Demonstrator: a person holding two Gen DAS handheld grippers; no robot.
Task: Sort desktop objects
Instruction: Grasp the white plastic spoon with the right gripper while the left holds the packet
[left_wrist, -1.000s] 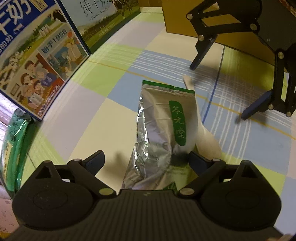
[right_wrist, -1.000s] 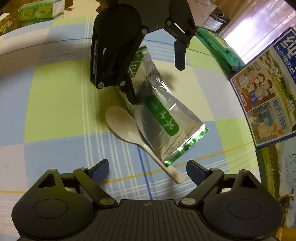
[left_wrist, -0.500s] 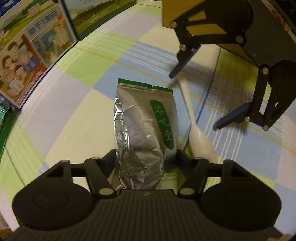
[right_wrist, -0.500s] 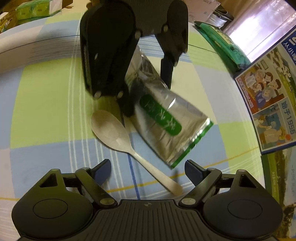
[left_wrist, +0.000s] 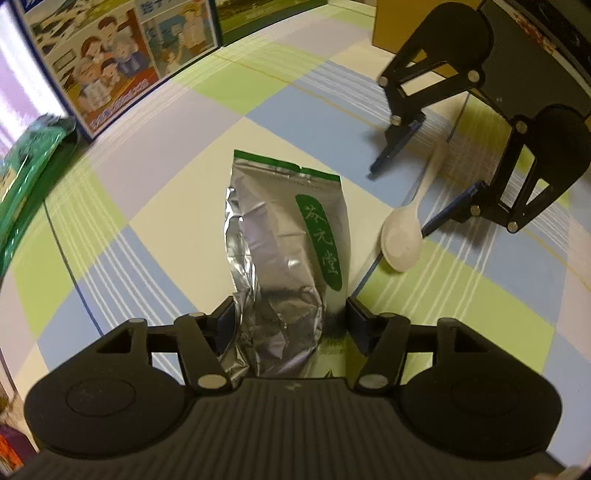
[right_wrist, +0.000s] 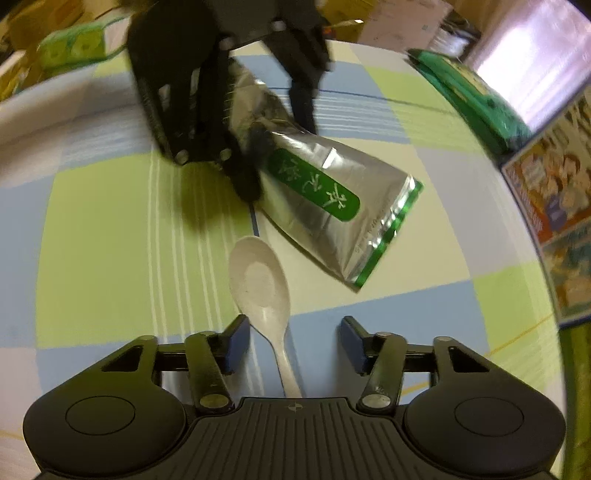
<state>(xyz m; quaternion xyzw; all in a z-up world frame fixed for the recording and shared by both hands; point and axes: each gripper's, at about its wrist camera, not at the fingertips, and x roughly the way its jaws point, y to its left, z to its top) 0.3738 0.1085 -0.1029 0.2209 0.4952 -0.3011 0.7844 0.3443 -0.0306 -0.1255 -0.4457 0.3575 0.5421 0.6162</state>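
Bare checked tablecloth (left_wrist: 122, 236) lies open around the foil pouch (left_wrist: 284, 236). The milk carton (left_wrist: 110, 62) and green packet (left_wrist: 26, 177) block the table's far edge.

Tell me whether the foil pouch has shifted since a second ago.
Yes. The foil pouch, gripped by the left gripper, has swung off the white spoon, which it earlier overlapped, towards the illustrated carton.

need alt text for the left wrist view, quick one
The left hand-held gripper is closed on the near end of a silver foil pouch with a green label, over a checked tablecloth. To the right, a white spoon lies between the open fingers of the right hand-held gripper; a picture-covered box stands far left.
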